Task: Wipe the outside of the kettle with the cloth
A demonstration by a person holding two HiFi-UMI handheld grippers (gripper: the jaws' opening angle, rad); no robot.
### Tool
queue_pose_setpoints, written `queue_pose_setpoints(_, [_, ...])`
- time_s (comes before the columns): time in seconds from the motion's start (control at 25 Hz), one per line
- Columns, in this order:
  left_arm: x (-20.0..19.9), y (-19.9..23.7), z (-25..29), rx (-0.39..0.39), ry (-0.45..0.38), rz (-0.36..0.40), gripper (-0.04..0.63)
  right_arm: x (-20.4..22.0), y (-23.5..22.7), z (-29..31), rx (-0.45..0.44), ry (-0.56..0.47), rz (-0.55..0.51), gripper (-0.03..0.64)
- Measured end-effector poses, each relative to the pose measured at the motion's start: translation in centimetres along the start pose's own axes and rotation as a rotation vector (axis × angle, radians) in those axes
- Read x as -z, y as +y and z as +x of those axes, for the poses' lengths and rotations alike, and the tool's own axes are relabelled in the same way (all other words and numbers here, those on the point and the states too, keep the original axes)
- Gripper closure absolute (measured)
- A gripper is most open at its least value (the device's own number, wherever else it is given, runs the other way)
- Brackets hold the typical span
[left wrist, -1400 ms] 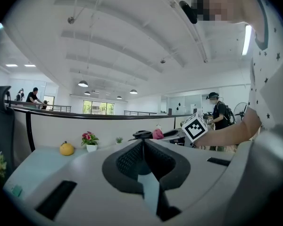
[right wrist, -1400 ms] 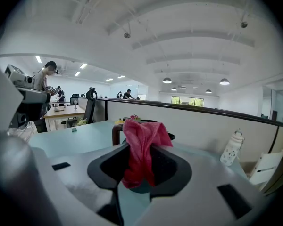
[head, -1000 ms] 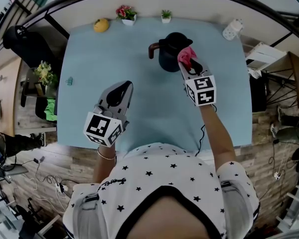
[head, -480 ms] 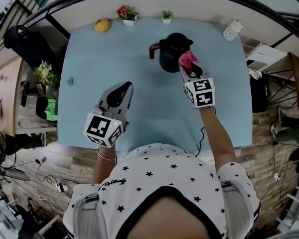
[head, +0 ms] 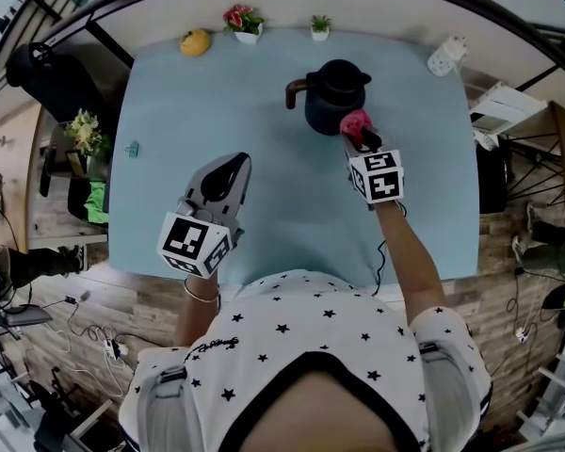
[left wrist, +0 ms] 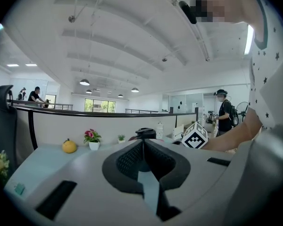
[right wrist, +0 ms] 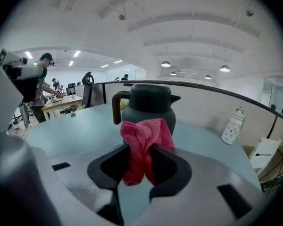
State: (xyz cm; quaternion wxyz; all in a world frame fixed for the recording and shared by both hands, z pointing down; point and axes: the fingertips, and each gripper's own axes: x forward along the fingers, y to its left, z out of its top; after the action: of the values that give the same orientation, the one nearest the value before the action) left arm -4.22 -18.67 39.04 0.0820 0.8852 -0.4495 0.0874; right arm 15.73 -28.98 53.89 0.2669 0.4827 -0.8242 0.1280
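A dark kettle [head: 332,95] with a brown handle stands upright on the far middle of the light blue table [head: 169,111]. My right gripper [head: 358,132] is shut on a pink cloth [head: 354,121], whose bunched end lies against the kettle's near lower side. In the right gripper view the cloth [right wrist: 144,147] hangs between the jaws just in front of the kettle [right wrist: 148,107]. My left gripper [head: 228,166] hovers over the table's near left part with its jaws together and nothing in them; from its own view the left gripper [left wrist: 142,147] points toward the kettle [left wrist: 146,133].
A yellow fruit [head: 195,41], a pot of pink flowers [head: 241,20] and a small green plant [head: 319,27] line the table's far edge. A white bottle [head: 445,56] stands at the far right corner. A small teal clip [head: 132,149] lies at the left edge.
My right gripper has drawn the pink cloth down and toward me along the kettle's near side. The left gripper has stayed where it was.
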Motion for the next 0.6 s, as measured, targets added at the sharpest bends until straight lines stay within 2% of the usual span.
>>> queue_pose_setpoints(0.6, [1.2,1.4,1.1,-0.017,0.030,-0.025,0.563,5.2,0.3,3.7,-0.044,0.169,0.034,0.489])
